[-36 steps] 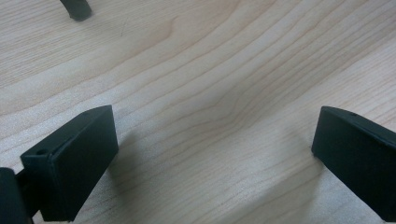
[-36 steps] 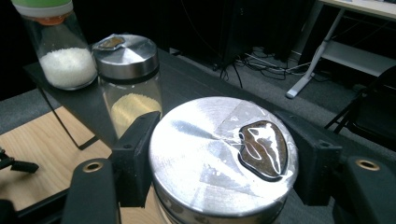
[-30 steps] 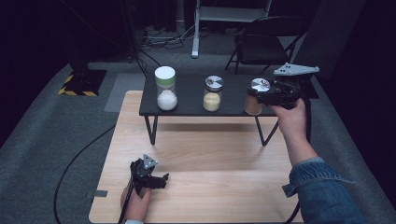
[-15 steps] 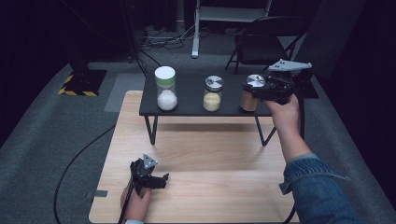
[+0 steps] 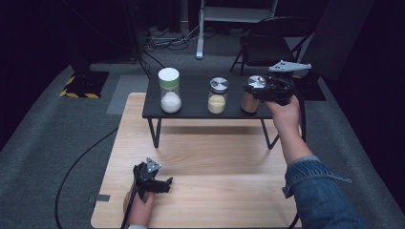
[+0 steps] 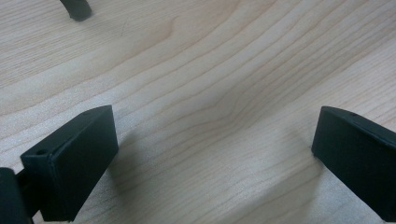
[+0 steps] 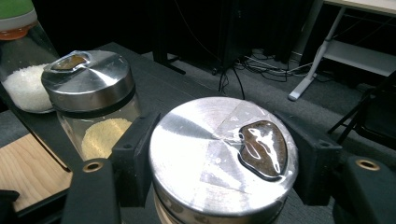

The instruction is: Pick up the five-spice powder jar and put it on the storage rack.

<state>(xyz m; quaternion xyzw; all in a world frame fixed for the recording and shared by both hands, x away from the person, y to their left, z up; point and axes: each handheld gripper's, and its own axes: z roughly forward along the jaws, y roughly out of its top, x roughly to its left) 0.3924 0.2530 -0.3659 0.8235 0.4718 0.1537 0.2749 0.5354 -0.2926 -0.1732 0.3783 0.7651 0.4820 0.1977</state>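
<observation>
High view: a light wooden worktop (image 5: pixel 215 162) carries a low black shelf (image 5: pixel 191 102) along its far edge. Three jars stand in a row on the shelf: a white-lidded jar (image 5: pixel 169 89) with white grains near the left end, a middle jar (image 5: pixel 218 95) with yellow grains and a steel lid, and a brown-filled jar (image 5: pixel 251 93) with a steel lid toward the right end. The right gripper (image 5: pixel 260 89) is held level at the lid of the brown-filled jar by the right hand (image 5: pixel 285 114) (denim sleeve behind it). The left gripper (image 5: pixel 165 183) rests low near the front left corner of the worktop, gripped by the left hand (image 5: pixel 139 205), well apart from the shelf.

Left gripper view: the two black jaws stand wide apart just above the bare wood grain, with nothing between them. One shelf foot (image 6: pixel 77 8) shows at the top left.

Right gripper view: the jaws sit on either side of the steel lid of the brown-filled jar (image 7: pixel 224 158), close against its rim; whether they press on it cannot be told. The middle jar (image 7: pixel 93 107) stands just beside it, and the white-lidded jar (image 7: pixel 23 70) lies beyond.
</observation>
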